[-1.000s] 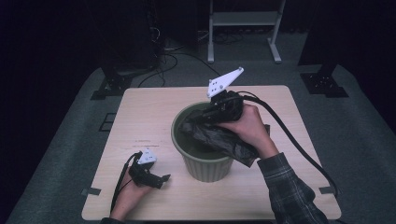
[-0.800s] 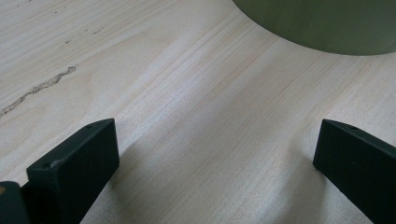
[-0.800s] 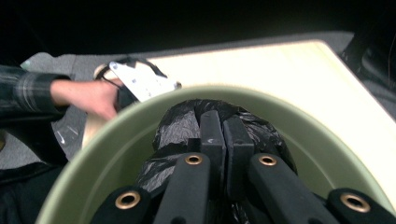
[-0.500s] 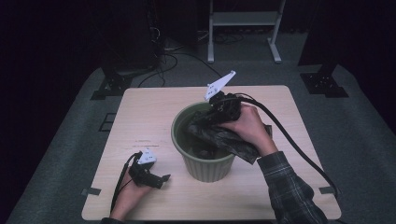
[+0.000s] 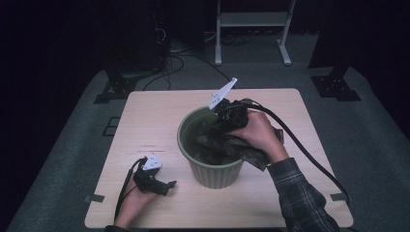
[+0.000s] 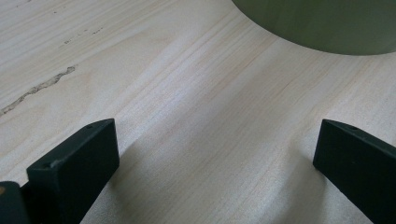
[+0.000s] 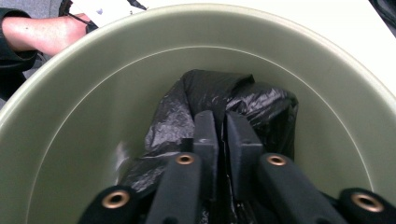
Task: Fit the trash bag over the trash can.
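Note:
An olive-green bin [image 5: 212, 171] stands near the middle of the wooden table [image 5: 154, 116]. A crumpled black plastic bag [image 7: 219, 100] hangs into it, part of it draped over the right rim [image 5: 254, 155]. My right gripper [image 7: 222, 128] points down into the bin [image 7: 93, 107], shut on a fold of the bag; from above the right gripper [image 5: 227, 113] sits over the bin's far rim. My left gripper [image 5: 162, 186] rests on the table left of the bin, jaws wide open on bare wood, left gripper [image 6: 215, 154] facing the bin's base [image 6: 322, 23].
A thick black cable [image 5: 304, 150] runs from the right gripper across the table's right side to the front edge. A white metal stand [image 5: 251, 19] and dark equipment stand on the floor beyond the table.
The right gripper has dipped a little lower and further into the bin with the bag. The left gripper has stayed put.

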Available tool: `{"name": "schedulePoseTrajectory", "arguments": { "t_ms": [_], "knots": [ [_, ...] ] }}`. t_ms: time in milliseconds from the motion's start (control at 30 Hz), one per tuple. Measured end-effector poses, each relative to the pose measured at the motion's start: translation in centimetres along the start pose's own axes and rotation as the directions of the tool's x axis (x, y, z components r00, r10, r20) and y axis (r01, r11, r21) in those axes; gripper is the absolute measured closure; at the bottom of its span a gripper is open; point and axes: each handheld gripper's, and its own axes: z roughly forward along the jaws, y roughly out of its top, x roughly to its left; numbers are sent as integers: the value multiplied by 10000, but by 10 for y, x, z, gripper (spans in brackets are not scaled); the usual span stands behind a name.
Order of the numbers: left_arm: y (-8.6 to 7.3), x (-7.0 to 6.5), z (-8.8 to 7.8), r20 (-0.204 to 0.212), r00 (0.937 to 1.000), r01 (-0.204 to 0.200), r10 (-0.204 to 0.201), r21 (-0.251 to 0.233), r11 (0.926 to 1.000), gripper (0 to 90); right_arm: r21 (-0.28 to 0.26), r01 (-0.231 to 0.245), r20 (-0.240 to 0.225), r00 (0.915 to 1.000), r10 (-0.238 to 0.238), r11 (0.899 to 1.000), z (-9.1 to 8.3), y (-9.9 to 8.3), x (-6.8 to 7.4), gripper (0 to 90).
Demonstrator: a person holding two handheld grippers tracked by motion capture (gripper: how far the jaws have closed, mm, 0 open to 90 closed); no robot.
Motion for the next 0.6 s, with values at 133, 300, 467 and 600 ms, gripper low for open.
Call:
{"name": "schedulePoseTrajectory", "arguments": {
  "t_ms": [133,300,467,600],
  "knots": [
    [0,-1,0,3,10000,37,-37,-5,10000,0,-70,-124,56,9999,125,9999,-1,0,-1,680],
    [7,-6,-7,145,9997,-173,177,-269,9995,0,-280,-314,373,9988,325,9991,-6,0,-1,452],
    [17,-7,-21,418,9988,-220,248,-662,9976,0,-384,-653,749,9949,681,9971,-11,1,-3,155],
    [28,-4,-38,594,9975,-317,385,-1125,9931,0,-914,-823,835,9924,900,9924,-18,2,-6,58]
  ]
}}
